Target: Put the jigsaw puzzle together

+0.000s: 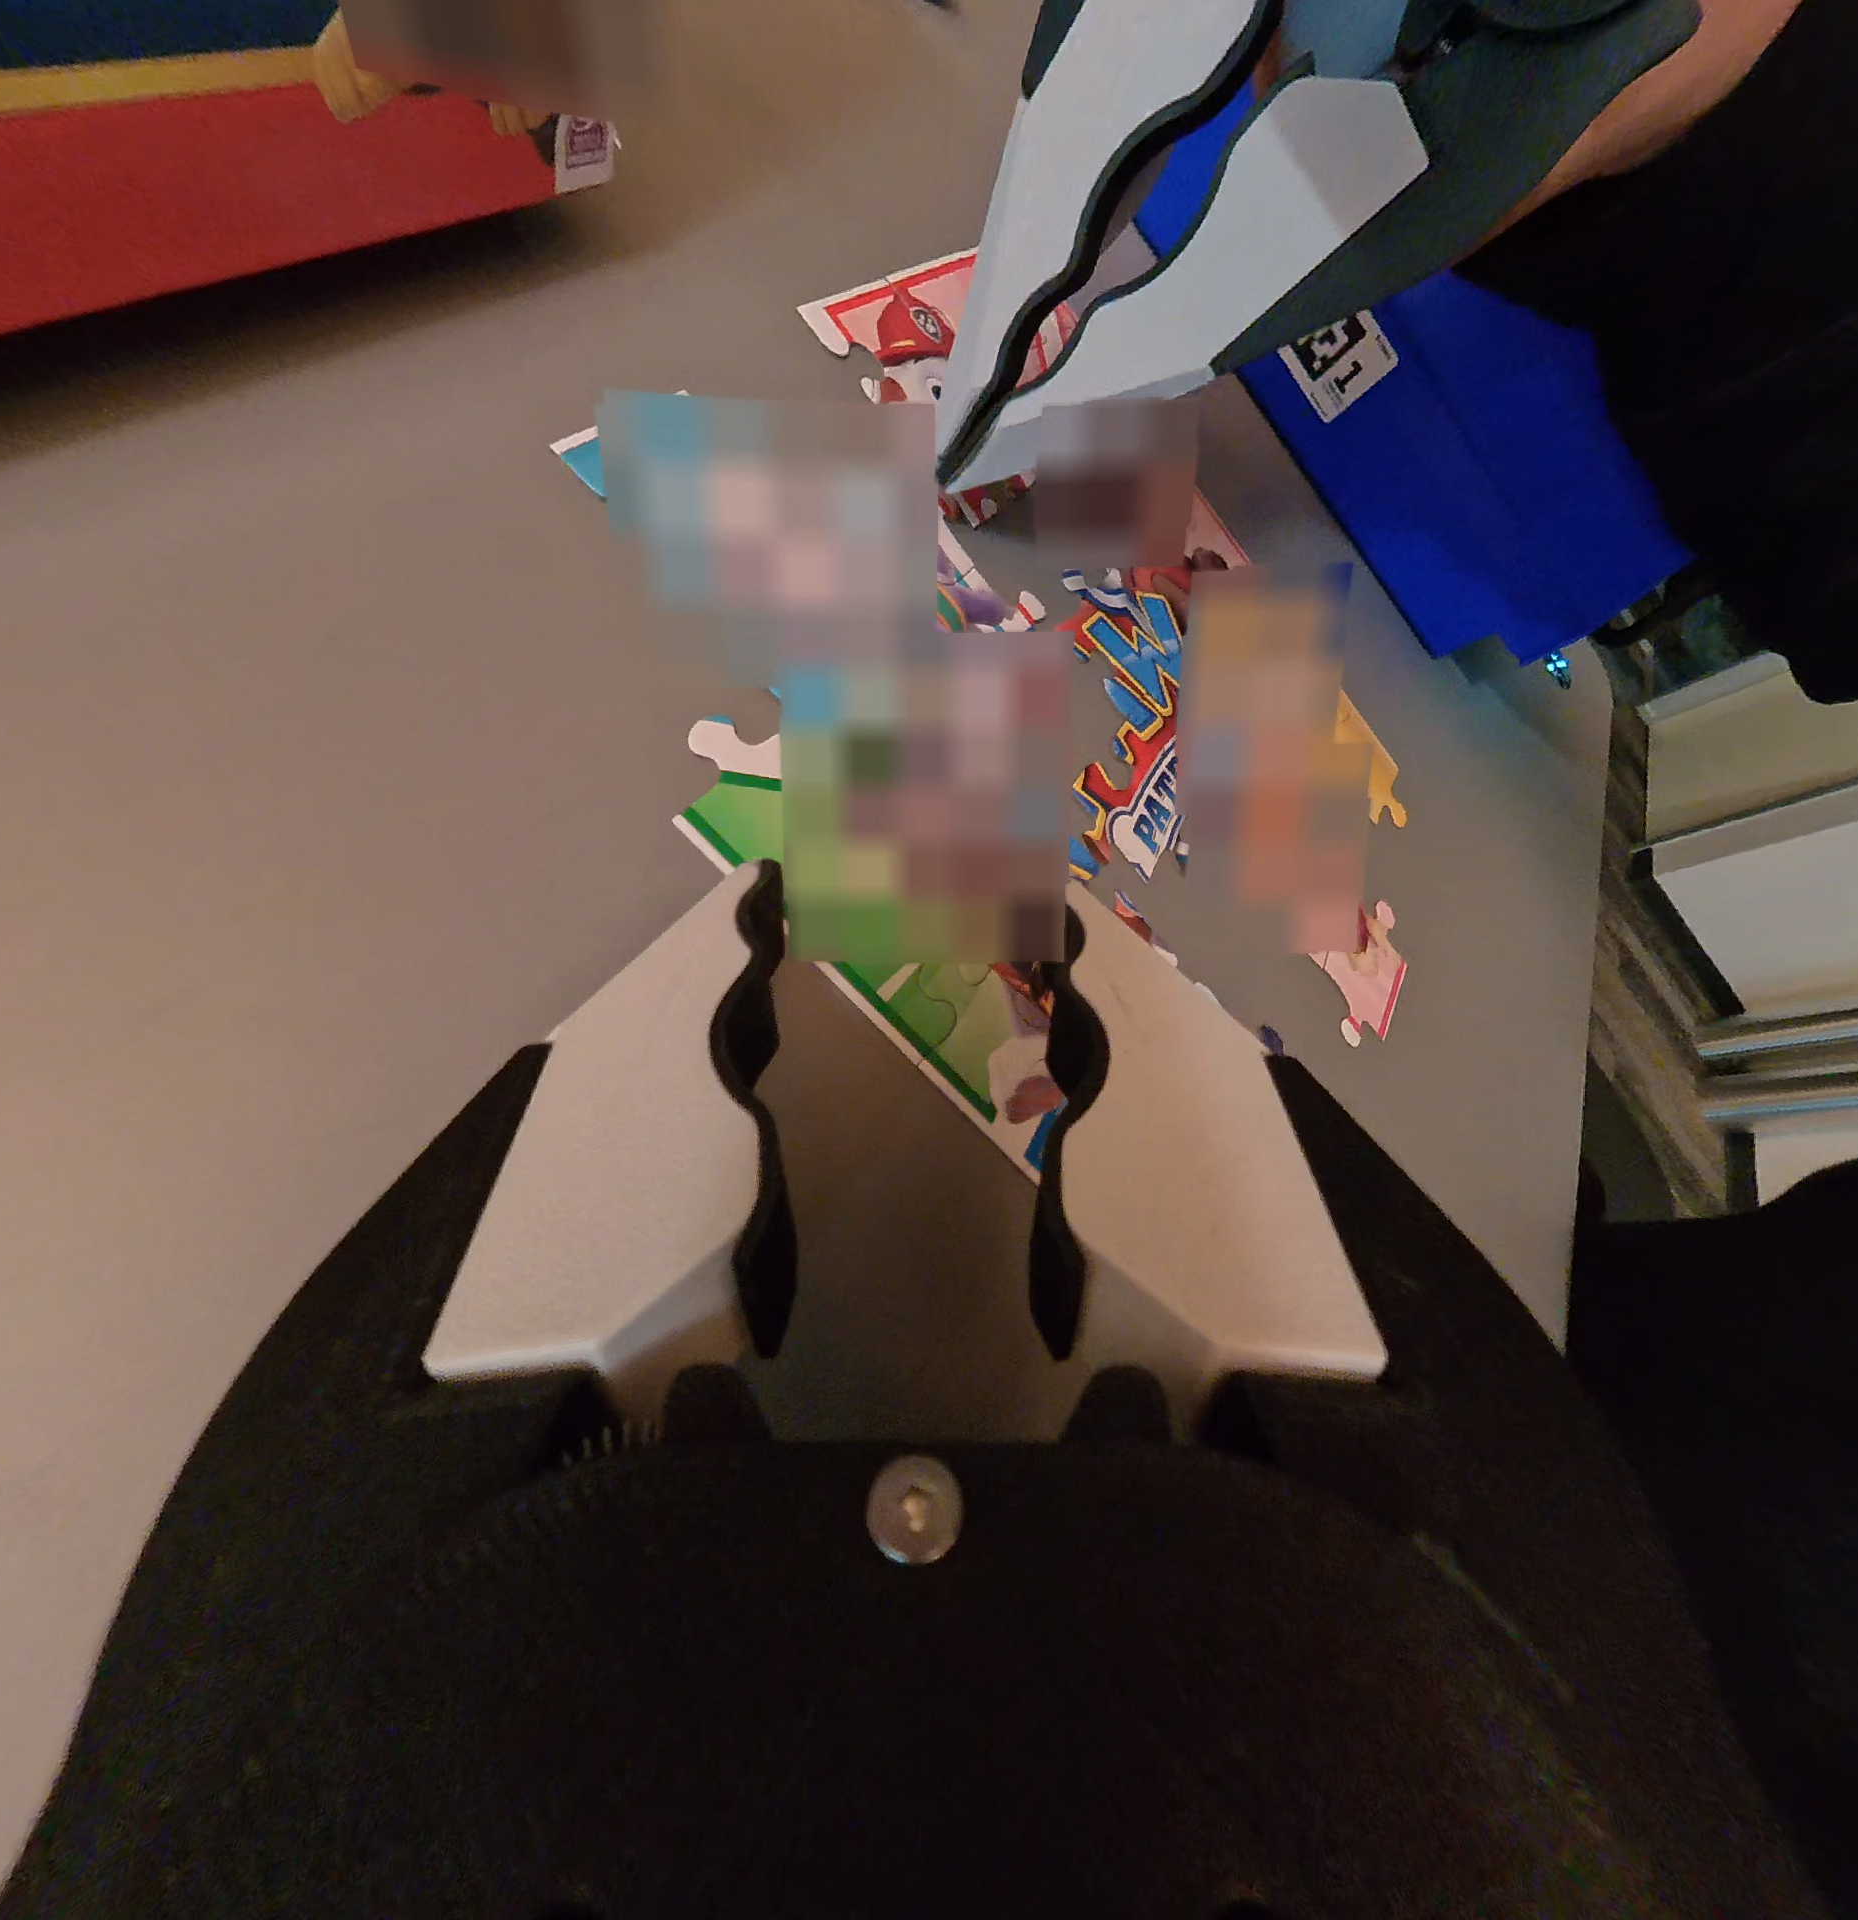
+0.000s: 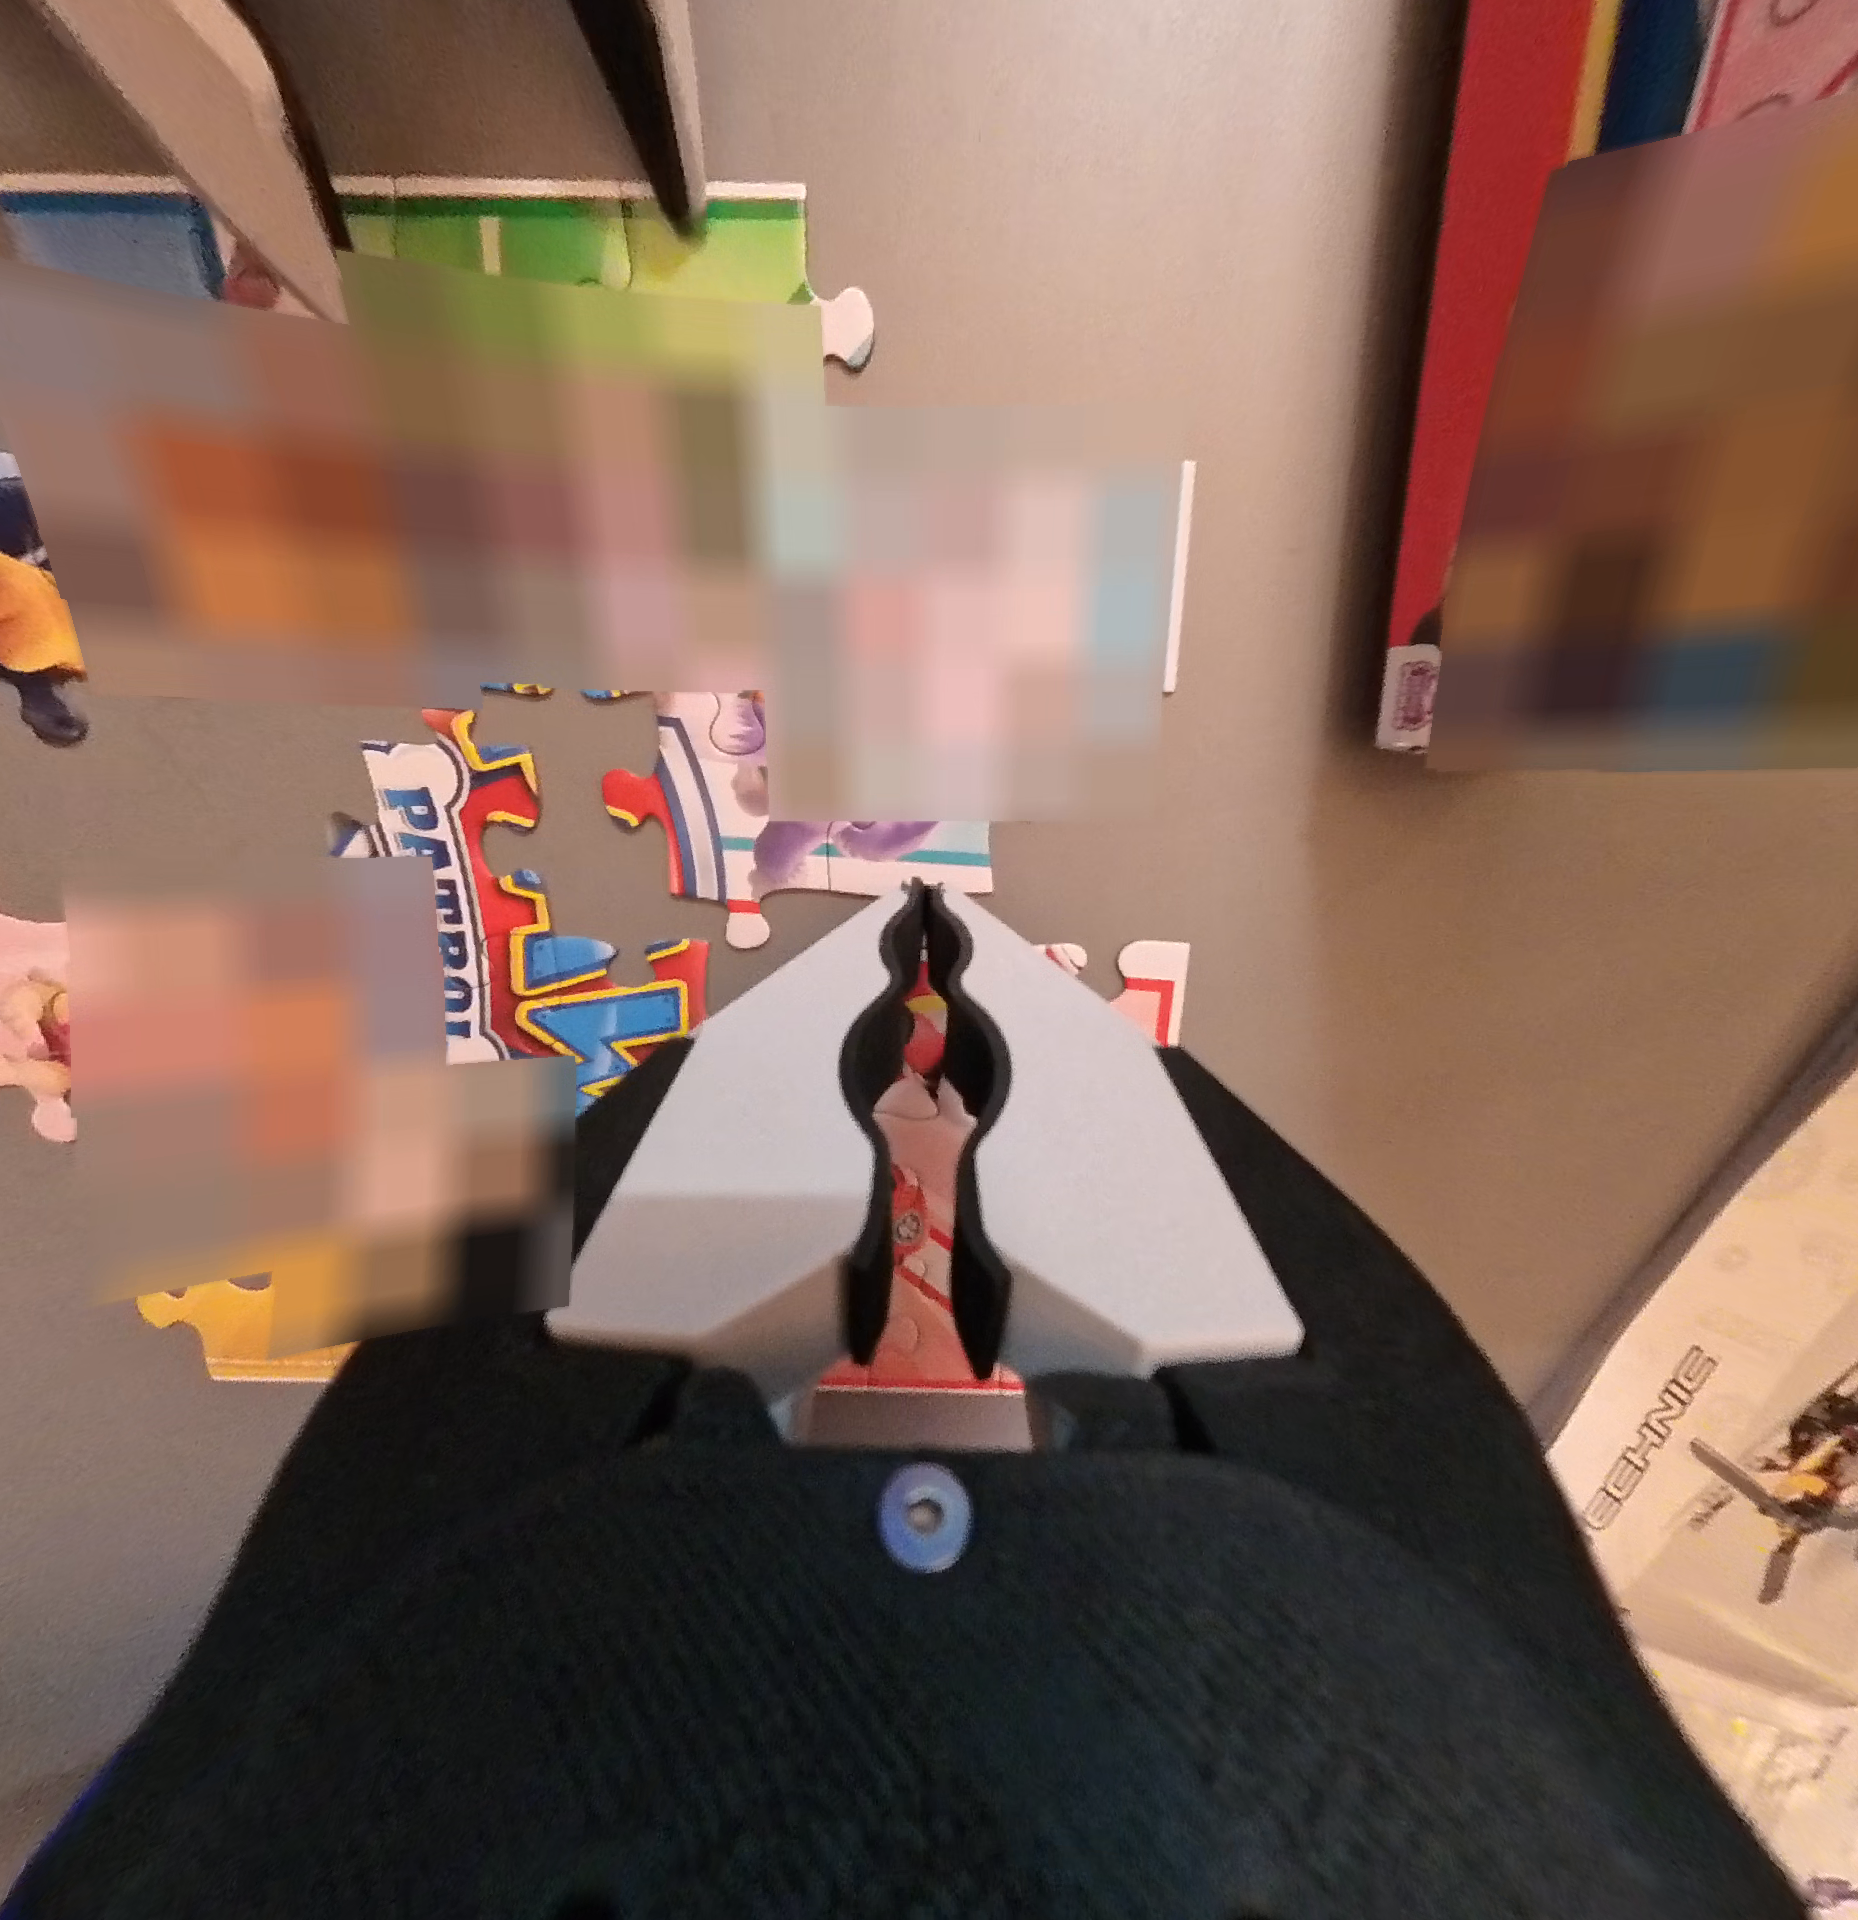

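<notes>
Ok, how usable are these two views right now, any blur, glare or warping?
Left wrist view: dim even light, no glare; wide-angle bending at the edges; red box soft; mosaic patches over the puzzle pieces. Right wrist view: sharper centre, the fingers crisp, edges stretched, more patches.

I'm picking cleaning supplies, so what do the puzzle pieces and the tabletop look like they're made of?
Puzzle pieces: likely printed cardboard, thin and flat with die-cut tabs, slightly glossy print. Tabletop: smooth matte grey surface, perhaps laminate or painted board; the views leave that open.
</notes>
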Demonstrator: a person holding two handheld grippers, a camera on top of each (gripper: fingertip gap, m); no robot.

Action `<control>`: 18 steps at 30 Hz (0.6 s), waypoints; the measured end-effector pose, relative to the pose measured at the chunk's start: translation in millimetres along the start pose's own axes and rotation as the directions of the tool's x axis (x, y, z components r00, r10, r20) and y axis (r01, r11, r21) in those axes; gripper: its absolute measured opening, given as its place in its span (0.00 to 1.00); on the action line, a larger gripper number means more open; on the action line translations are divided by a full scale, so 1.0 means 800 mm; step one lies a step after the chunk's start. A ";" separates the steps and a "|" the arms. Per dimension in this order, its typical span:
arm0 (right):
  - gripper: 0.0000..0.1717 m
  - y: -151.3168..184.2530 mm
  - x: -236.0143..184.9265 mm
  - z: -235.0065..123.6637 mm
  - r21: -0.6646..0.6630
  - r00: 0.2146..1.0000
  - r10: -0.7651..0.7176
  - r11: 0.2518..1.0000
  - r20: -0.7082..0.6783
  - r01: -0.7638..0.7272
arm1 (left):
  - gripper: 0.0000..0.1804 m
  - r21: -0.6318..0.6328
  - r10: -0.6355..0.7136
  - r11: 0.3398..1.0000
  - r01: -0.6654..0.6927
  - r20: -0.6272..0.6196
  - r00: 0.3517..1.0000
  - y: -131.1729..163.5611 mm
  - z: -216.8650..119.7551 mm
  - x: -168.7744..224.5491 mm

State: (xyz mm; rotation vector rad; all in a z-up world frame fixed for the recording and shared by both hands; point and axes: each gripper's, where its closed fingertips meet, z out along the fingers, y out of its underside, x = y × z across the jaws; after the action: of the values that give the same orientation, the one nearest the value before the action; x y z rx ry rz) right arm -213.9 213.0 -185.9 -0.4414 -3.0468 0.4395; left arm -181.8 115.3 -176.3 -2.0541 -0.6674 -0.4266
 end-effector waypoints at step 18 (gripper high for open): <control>0.02 0.007 -0.002 0.010 -0.011 1.000 -0.013 1.000 0.000 0.013 | 0.26 0.003 0.004 1.000 -0.004 -0.002 1.000 -0.001 0.000 0.002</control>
State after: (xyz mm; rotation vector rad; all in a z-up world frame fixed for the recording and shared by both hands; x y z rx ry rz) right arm -211.0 215.4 -195.4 -0.4213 -3.0517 0.4231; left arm -181.0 116.1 -175.4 -2.0519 -0.6623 -0.4249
